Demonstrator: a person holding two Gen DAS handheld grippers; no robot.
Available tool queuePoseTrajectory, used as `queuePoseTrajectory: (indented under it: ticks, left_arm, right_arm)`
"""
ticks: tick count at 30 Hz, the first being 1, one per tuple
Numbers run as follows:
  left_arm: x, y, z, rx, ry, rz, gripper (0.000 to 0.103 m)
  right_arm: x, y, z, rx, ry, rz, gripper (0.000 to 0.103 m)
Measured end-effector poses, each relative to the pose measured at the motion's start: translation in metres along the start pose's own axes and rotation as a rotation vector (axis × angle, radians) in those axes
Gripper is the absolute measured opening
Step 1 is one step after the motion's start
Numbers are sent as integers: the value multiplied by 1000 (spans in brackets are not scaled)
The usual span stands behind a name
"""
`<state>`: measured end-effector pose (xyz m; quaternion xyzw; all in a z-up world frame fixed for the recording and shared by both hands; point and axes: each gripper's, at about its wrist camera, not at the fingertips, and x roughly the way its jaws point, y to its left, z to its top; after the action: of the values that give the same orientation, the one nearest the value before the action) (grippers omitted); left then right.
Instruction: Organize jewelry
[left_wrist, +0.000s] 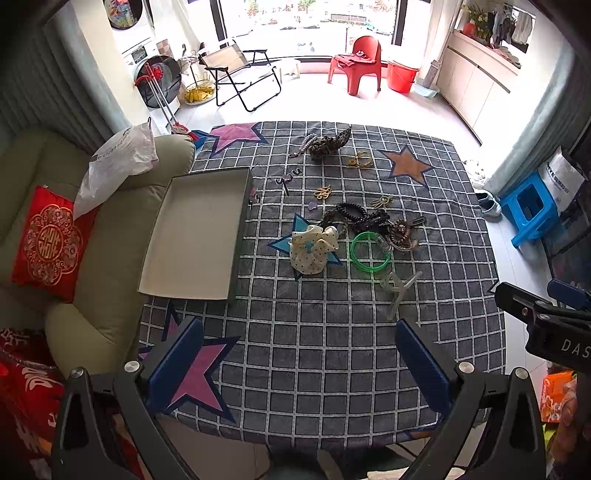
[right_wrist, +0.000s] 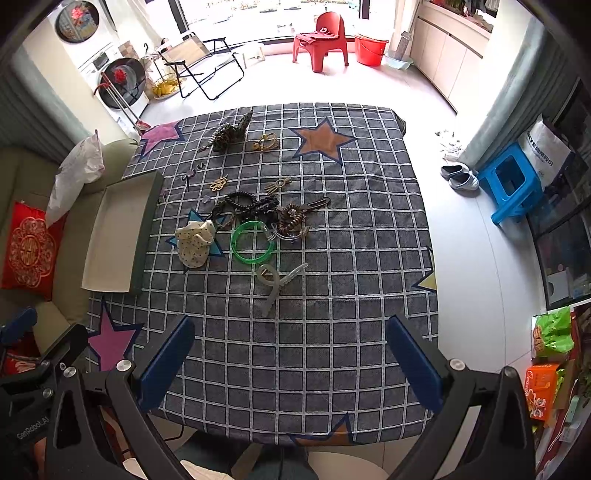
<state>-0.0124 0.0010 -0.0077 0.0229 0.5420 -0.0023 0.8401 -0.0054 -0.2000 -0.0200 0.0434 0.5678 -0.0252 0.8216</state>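
Jewelry and hair pieces lie scattered on the checked tablecloth (left_wrist: 314, 332). A white dotted scrunchie (left_wrist: 313, 248), a green bangle (left_wrist: 370, 252), a clear hair claw (left_wrist: 397, 290) and a dark tangle of bands (left_wrist: 369, 219) sit mid-table. Gold clips (left_wrist: 323, 192) and a leopard bow (left_wrist: 328, 144) lie farther back. An empty shallow box (left_wrist: 199, 236) rests at the table's left edge. My left gripper (left_wrist: 301, 363) is open above the near edge, empty. My right gripper (right_wrist: 291, 360) is open and empty, near edge; the bangle (right_wrist: 253, 247) and claw (right_wrist: 275, 282) lie ahead of it.
A beige sofa (left_wrist: 110, 229) with a red cushion (left_wrist: 51, 240) and a plastic bag (left_wrist: 118, 158) adjoins the table's left side. A blue stool (right_wrist: 513, 184) and shoes (right_wrist: 460, 176) stand on the floor to the right. Snack packets (right_wrist: 550, 350) sit at the near right.
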Motion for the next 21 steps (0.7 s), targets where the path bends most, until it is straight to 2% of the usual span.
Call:
queuePoseTrajectory:
  ticks: [21]
  left_arm:
    - [2,-1,-6,-1,6,7,103]
  right_arm:
    - [2,-4,1,0,2,2,103]
